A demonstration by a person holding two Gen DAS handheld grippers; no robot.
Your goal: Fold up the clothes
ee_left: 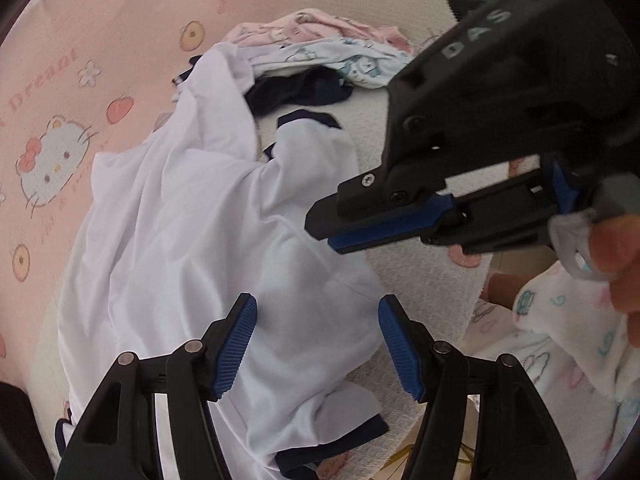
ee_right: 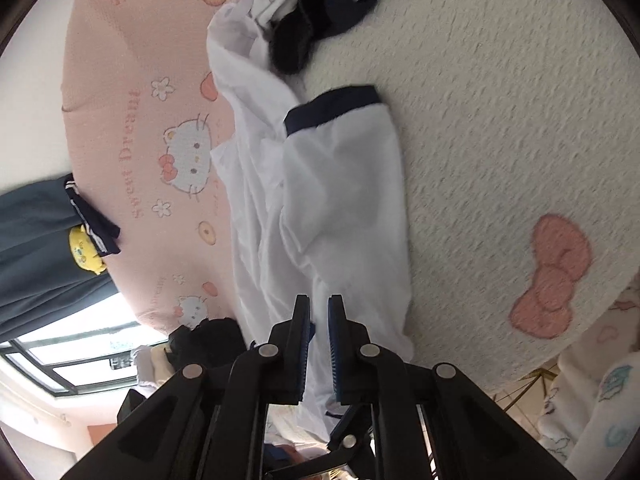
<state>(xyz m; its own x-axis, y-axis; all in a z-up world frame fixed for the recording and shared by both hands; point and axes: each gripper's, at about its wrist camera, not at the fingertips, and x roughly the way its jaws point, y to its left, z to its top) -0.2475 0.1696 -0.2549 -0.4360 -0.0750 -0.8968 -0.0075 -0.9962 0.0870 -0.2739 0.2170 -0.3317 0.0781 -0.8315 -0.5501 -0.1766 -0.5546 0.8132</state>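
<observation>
- A bed (ee_left: pixel 420 148) filled both views: a cream textured cover (ee_right: pixel 500 120) with a pink bow print (ee_right: pixel 552 276), and beside it a pink sheet (ee_left: pixel 80 60) printed with cartoon cats and flowers.
- In the right wrist view a window (ee_right: pixel 68 356) showed at 8 o'clock, with a dark garment (ee_right: pixel 36 248) carrying a yellow patch at 9 o'clock.
- No container was in sight; loose laundry lay straight on the bed.
- A pile (ee_left: pixel 320 52) of pink, pale blue-printed and navy clothes sat at 12 o'clock in the left wrist view, touching the top end of the shirt.
- The white shirt (ee_left: pixel 192 240), trimmed in navy, lay crumpled across the seam of the cover and the sheet.
- In the left wrist view its long axis ran from 6 o'clock toward 12 o'clock.
- One navy-cuffed sleeve (ee_right: pixel 344 152) pointed toward 12 o'clock in the right wrist view; another navy cuff (ee_left: pixel 352 436) lay at 6 o'clock in the left wrist view.
- The left gripper (ee_left: pixel 318 346) hung released above the shirt, its blue pads (ee_left: pixel 236 352) well apart, with cloth below the gap and not pinched.
- The right gripper (ee_right: pixel 319 344) was clenched on a fold of the shirt, and white cloth ran down between its pads.
- From the left wrist view the right gripper (ee_left: pixel 340 236) reached in from 3 o'clock, its tips over the shirt's right edge.
- A hand (ee_left: pixel 612 264) held it at 3 o'clock, beside a printed white sleeve (ee_left: pixel 560 340).
</observation>
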